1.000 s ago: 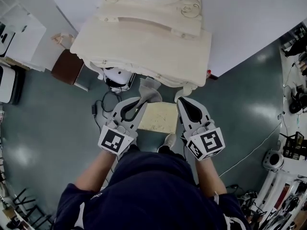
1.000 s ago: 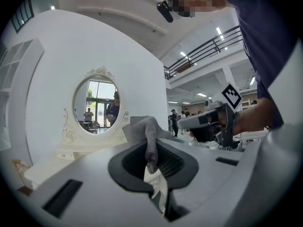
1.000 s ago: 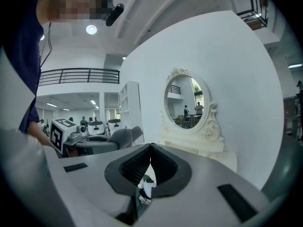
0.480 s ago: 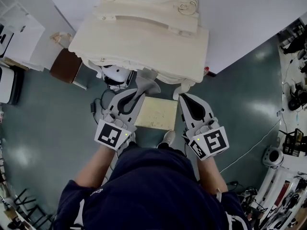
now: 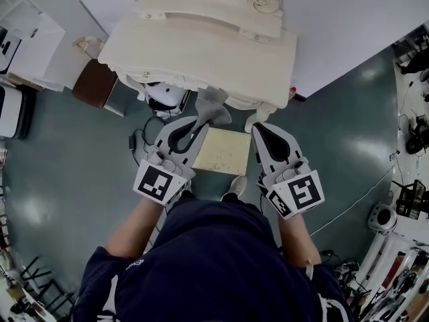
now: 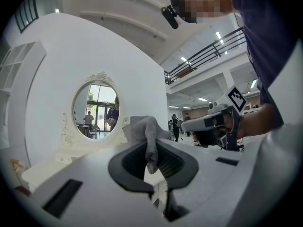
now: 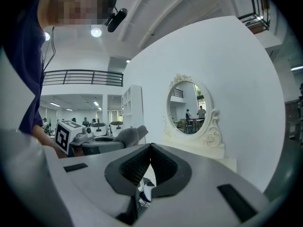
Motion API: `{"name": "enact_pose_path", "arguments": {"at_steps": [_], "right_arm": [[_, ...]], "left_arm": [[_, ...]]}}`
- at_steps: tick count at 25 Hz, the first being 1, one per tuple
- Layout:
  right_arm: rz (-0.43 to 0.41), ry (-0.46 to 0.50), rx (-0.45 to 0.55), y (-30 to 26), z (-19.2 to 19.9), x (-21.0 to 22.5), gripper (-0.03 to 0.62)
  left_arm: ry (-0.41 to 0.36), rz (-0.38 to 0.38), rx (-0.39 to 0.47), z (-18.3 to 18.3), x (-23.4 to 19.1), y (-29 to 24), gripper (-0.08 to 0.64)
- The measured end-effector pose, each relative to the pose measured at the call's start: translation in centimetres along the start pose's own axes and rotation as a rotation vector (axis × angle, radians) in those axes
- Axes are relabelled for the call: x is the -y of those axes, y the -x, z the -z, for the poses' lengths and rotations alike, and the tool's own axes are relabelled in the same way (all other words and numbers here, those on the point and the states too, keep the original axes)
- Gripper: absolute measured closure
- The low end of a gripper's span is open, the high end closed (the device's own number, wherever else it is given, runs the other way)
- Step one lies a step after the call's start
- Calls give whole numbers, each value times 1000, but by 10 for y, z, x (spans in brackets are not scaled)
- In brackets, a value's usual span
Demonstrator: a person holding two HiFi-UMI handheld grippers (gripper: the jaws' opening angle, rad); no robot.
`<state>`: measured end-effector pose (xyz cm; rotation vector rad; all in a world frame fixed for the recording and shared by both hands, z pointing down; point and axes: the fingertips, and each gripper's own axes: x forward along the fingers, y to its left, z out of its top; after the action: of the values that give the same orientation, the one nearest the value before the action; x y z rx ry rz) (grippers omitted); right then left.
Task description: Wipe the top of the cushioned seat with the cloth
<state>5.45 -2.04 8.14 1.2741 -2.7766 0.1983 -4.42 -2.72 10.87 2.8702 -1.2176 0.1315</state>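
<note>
Fingers (image 6: 124, 163) of your left gripper (image 5: 196, 123) are pinching the grey cloth (image 5: 213, 109), which is bunching up past the tips. Your right gripper (image 5: 259, 129) is pressing its fingers together on nothing. Between the two grippers, at your 12 o'clock, the cushioned seat (image 5: 222, 151) is sitting below, with the cloth hanging by its 11 o'clock corner. Beyond it, a dressing table (image 5: 201, 52) is standing against the wall.
</note>
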Motion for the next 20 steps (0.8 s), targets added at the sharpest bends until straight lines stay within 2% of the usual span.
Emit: {"name": "enact_pose_path", "arguments": {"at_steps": [9, 13, 20], "right_arm": [[-22, -4, -12, -8, 6, -3, 568], [-31, -4, -21, -12, 7, -4, 568], [-31, -1, -31, -13, 9, -4, 568]], "left_arm": [[14, -6, 32, 1, -4, 0, 532], [11, -4, -9, 4, -7, 0, 532], [19, -6, -14, 4, -9, -2, 532]]}}
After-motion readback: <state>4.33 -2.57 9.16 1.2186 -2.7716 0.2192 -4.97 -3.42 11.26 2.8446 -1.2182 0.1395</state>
